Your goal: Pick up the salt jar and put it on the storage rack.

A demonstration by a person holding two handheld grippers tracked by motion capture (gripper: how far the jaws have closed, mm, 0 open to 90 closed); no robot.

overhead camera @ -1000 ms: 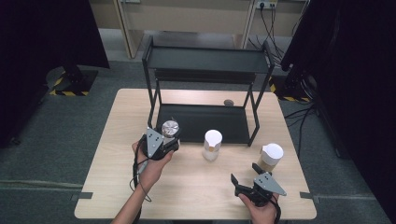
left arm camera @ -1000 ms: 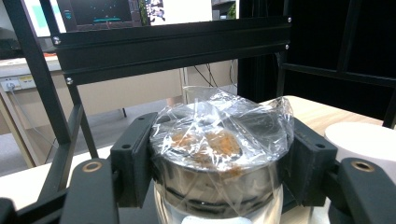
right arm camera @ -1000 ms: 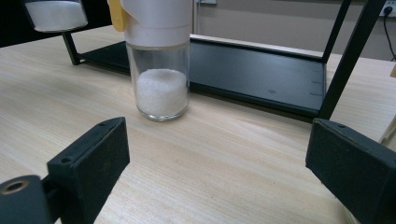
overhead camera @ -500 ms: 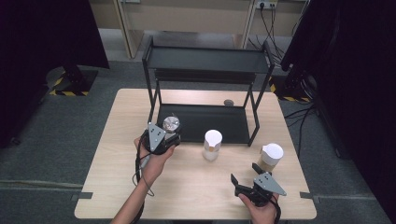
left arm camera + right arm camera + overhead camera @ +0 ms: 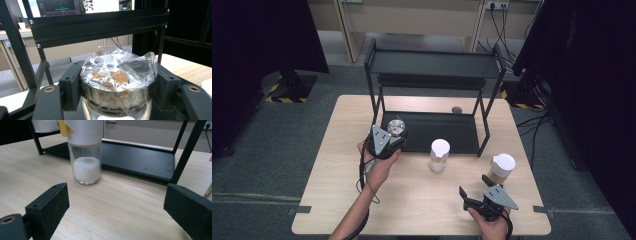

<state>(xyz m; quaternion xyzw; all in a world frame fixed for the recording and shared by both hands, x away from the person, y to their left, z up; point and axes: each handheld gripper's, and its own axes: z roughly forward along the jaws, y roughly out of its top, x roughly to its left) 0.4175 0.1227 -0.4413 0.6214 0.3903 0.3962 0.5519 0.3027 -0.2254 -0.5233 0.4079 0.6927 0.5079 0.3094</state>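
My left gripper [image 5: 390, 139] is shut on a small glass jar with a metal band and crinkled clear film over its top [image 5: 396, 127]. In the left gripper view the jar [image 5: 117, 75] sits between both jaws with brown bits under the film, close in front of the black rack [image 5: 100, 25]. From above, the jar hangs at the left front corner of the rack's lower shelf [image 5: 452, 132]. Near the table's front right, my right gripper [image 5: 473, 185] is open with nothing in it. In its own view the right gripper [image 5: 117, 205] faces a white-lidded glass jar of white granules [image 5: 86, 167].
The white-lidded jar [image 5: 439, 155] stands on the wooden table [image 5: 342, 165] just in front of the two-tier black rack [image 5: 432, 65]. A second white-lidded jar [image 5: 502, 167] stands at the right, close to my right gripper. A small dark object [image 5: 457, 109] lies behind the rack.
My left gripper has carried the film-covered jar a little away from the person, toward the rack's lower shelf. The right gripper has stayed still.
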